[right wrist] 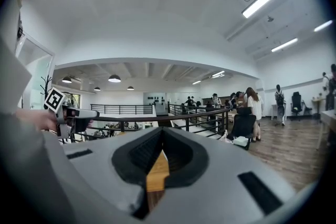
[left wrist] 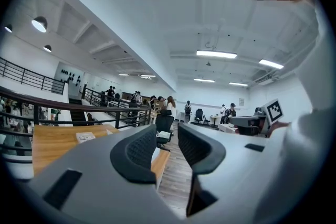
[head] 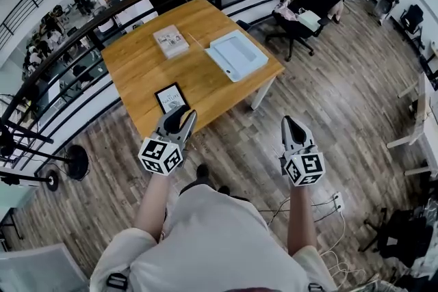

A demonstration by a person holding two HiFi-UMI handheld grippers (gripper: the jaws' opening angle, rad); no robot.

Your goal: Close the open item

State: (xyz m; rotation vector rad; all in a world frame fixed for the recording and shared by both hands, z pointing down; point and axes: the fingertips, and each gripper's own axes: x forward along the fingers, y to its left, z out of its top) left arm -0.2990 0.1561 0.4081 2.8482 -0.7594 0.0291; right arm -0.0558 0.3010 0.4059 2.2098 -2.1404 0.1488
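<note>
A white flat item lies open on the wooden table, toward its far right side. My left gripper hovers over the table's near edge, beside a black-framed book. It is open, with nothing between its fingers. My right gripper is over the floor to the right of the table, well short of the white item. Its jaws meet at the tips and hold nothing. In both gripper views the white item is hidden.
A pale book lies at the table's far left. A dark railing runs behind the table. An office chair stands beyond the right corner. A round-based stand is on the left, and cables lie on the floor by my right.
</note>
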